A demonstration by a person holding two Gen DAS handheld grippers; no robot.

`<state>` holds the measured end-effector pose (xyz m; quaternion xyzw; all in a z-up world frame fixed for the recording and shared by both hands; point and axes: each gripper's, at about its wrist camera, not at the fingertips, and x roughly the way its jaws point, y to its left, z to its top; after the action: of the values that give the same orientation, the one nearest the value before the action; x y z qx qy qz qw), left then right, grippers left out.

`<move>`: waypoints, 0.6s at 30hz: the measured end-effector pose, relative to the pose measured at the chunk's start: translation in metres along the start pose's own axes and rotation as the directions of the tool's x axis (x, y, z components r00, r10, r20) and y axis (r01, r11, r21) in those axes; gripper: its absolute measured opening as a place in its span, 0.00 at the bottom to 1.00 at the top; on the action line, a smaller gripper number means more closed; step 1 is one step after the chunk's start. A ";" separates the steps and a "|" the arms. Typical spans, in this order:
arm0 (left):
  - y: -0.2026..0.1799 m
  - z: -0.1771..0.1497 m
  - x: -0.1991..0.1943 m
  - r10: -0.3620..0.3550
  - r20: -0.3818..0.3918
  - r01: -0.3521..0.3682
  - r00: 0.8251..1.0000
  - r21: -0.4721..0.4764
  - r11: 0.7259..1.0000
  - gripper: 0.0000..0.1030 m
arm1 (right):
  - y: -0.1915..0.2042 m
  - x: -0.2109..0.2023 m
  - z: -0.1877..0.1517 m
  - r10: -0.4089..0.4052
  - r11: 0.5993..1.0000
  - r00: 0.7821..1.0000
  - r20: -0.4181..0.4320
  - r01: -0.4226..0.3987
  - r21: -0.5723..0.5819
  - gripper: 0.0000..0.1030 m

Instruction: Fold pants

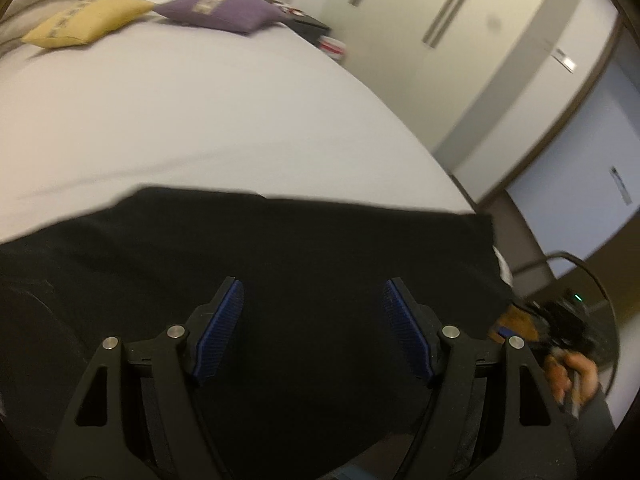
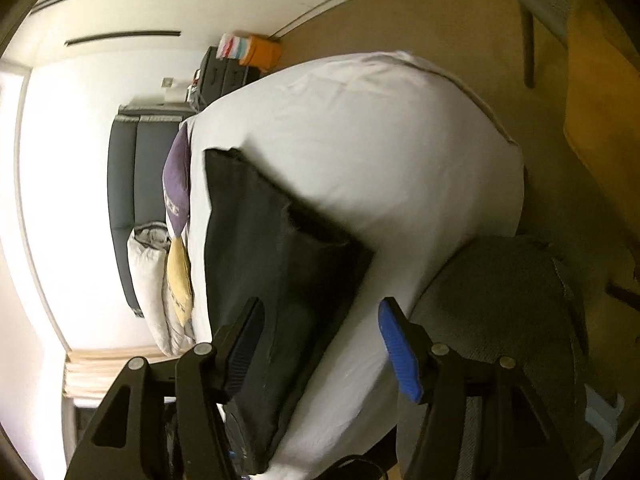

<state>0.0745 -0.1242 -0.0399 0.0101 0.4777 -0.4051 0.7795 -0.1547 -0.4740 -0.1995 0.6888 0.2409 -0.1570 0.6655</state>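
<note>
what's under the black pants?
The black pants lie on the white bed sheet, which shows all around them. Whatever sits directly beneath the fabric is covered. Both tongs, left and right, are open.

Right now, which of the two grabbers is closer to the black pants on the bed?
Left, probably. The left gripper hangs open directly over the black pants. The right gripper is open off their edge, at the side of the bed.

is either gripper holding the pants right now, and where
Nothing is held. The left gripper and right gripper are both open above the black pants.
</note>
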 end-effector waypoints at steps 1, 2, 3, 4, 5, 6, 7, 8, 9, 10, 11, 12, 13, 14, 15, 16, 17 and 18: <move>-0.010 -0.006 0.002 -0.007 -0.012 0.007 1.000 0.008 1.000 0.70 | -0.004 -0.007 0.000 0.014 1.000 1.000 -0.006 -0.014 0.009 0.61; -0.017 -0.010 0.004 -0.011 -0.024 0.011 1.000 0.014 1.000 0.70 | -0.006 -0.005 0.001 0.029 0.999 0.999 -0.015 -0.028 0.018 0.61; -0.022 -0.014 0.004 -0.015 -0.036 0.016 0.999 0.019 1.000 0.70 | -0.010 -0.004 0.005 0.039 0.999 0.999 -0.020 -0.038 0.022 0.61; -0.027 -0.017 0.005 -0.018 -0.047 0.019 0.999 0.022 1.000 0.70 | -0.014 -0.003 0.010 0.049 0.999 0.999 -0.020 -0.048 0.019 0.61; -0.030 -0.023 0.004 -0.018 -0.050 0.020 0.999 0.023 1.000 0.70 | -0.013 -0.002 0.011 0.067 0.998 0.998 -0.009 -0.067 0.013 0.62; -0.032 -0.026 0.001 -0.020 -0.050 0.021 0.999 0.022 1.000 0.70 | -0.013 0.000 0.012 0.087 0.996 0.996 -0.008 -0.087 0.011 0.63; -0.029 -0.034 -0.001 -0.024 -0.050 0.025 0.998 0.020 0.999 0.70 | -0.015 0.002 0.012 0.102 0.995 0.995 -0.010 -0.102 0.013 0.63; -0.029 -0.037 -0.002 -0.030 -0.048 0.031 0.998 0.015 0.999 0.70 | -0.016 0.002 0.014 0.115 0.993 0.993 -0.014 -0.115 0.015 0.63; -0.023 -0.039 -0.001 -0.032 -0.048 0.032 0.998 0.010 0.999 0.70 | -0.020 0.003 0.017 0.134 0.991 0.991 -0.020 -0.134 0.018 0.64; -0.023 -0.040 -0.002 -0.033 -0.049 0.034 0.998 0.006 0.999 0.70 | -0.024 0.004 0.018 0.152 0.988 0.988 -0.026 -0.151 0.026 0.63; -0.022 -0.042 -0.002 -0.034 -0.052 0.034 0.998 0.003 0.999 0.70 | -0.026 0.003 0.019 0.170 0.985 0.985 -0.030 -0.168 0.037 0.64; -0.015 -0.039 -0.003 -0.034 -0.053 0.034 0.998 0.001 0.999 0.70 | -0.029 0.000 0.020 0.192 0.981 0.981 -0.032 -0.190 0.041 0.64; -0.014 -0.042 -0.007 -0.036 -0.054 0.036 0.998 0.001 0.999 0.70 | -0.030 -0.003 0.020 0.207 0.978 0.978 -0.033 -0.206 0.042 0.63; -0.013 -0.042 -0.007 -0.037 -0.057 0.037 0.998 0.002 0.999 0.70 | -0.030 -0.007 0.020 0.232 0.972 0.972 -0.028 -0.231 0.043 0.63; -0.014 -0.043 -0.008 -0.038 -0.057 0.039 0.998 0.004 0.999 0.70 | -0.030 -0.009 0.020 0.250 0.968 0.968 -0.026 -0.249 0.041 0.63; -0.016 -0.043 -0.007 -0.041 -0.057 0.041 0.998 0.006 0.999 0.70 | -0.030 -0.011 0.019 0.266 0.964 0.964 -0.026 -0.265 0.037 0.62; -0.018 -0.043 -0.004 -0.044 -0.059 0.044 0.997 0.006 0.999 0.70 | -0.028 -0.016 0.013 0.271 0.962 0.962 -0.027 -0.270 0.035 0.61; -0.018 -0.043 -0.004 -0.047 -0.062 0.047 0.997 0.007 0.999 0.70 | -0.028 -0.017 0.012 0.282 0.959 0.959 -0.028 -0.281 0.036 0.60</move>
<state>0.0301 -0.1160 -0.0534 0.0146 0.5001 -0.4247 0.7545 -0.1825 -0.4879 -0.2146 0.7290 0.1491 -0.0531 0.6660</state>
